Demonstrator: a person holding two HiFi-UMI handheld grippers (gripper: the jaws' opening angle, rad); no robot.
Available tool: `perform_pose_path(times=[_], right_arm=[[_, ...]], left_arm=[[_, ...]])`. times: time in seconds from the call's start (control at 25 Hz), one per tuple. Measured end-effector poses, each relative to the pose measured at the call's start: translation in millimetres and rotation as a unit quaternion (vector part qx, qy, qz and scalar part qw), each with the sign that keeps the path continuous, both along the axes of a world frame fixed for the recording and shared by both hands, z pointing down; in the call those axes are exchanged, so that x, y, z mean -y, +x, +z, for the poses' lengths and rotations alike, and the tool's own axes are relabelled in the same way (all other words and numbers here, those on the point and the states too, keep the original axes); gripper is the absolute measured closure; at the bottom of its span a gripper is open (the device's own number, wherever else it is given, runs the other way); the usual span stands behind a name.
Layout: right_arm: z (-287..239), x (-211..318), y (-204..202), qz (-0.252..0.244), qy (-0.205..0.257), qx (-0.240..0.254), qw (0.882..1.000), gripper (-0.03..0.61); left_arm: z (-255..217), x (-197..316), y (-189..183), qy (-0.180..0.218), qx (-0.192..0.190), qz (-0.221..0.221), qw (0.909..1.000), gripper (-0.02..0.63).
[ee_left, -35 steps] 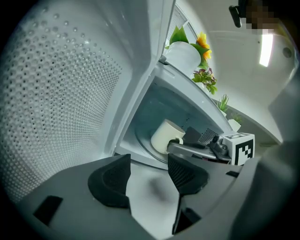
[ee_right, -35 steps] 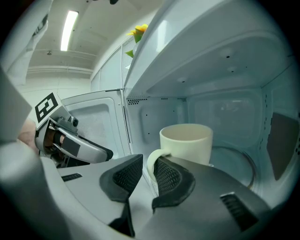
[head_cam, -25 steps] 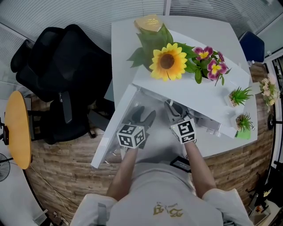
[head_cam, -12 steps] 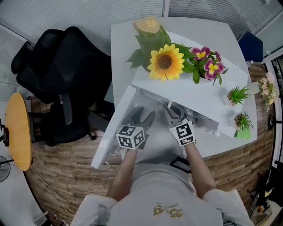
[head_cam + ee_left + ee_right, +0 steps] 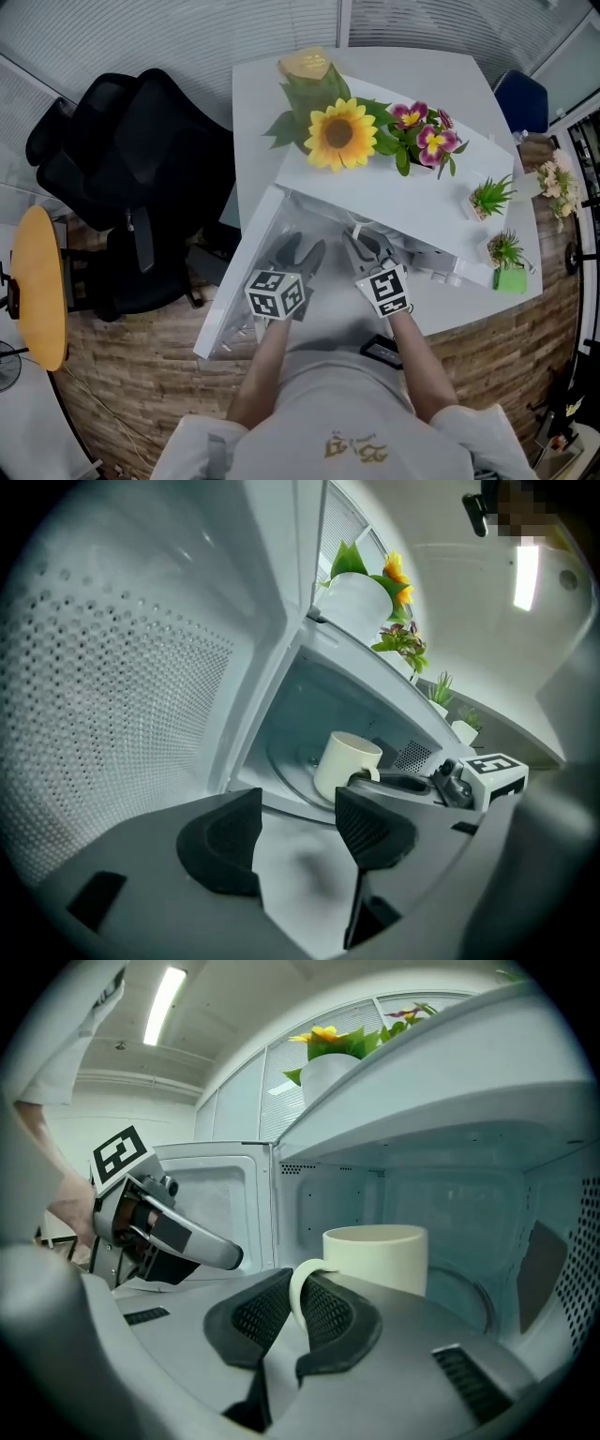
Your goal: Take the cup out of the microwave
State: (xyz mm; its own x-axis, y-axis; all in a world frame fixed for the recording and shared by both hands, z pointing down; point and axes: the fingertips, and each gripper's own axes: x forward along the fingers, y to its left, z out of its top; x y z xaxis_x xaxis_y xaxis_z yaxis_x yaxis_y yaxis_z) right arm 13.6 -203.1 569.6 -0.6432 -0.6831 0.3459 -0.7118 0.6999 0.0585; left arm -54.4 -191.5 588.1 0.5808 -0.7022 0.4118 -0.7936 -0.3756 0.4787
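The right tongs (image 5: 295, 1312) clench only the handle (image 5: 298, 1283) of the cup (image 5: 377, 1255) while the left tongs (image 5: 295, 822) stand released; lifted so, it may swing and strike the microwave (image 5: 441, 1082)

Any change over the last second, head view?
Barely. Both grippers kept their place at the open microwave: right gripper shut on the cup by its handle, left gripper open and empty. Door and flowers unmoved; only the camera drifted slightly.
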Motion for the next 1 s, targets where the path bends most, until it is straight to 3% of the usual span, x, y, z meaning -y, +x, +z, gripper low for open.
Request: perform_pose_path(times=[1.0], right_arm=[[-26.6,-48.3,-0.5,-0.008,0.019,0.015,1.000,0.543]], left_arm=[[-32.0,-23.1,1.3,0.035,0.007,0.001,0.9994,0.380]])
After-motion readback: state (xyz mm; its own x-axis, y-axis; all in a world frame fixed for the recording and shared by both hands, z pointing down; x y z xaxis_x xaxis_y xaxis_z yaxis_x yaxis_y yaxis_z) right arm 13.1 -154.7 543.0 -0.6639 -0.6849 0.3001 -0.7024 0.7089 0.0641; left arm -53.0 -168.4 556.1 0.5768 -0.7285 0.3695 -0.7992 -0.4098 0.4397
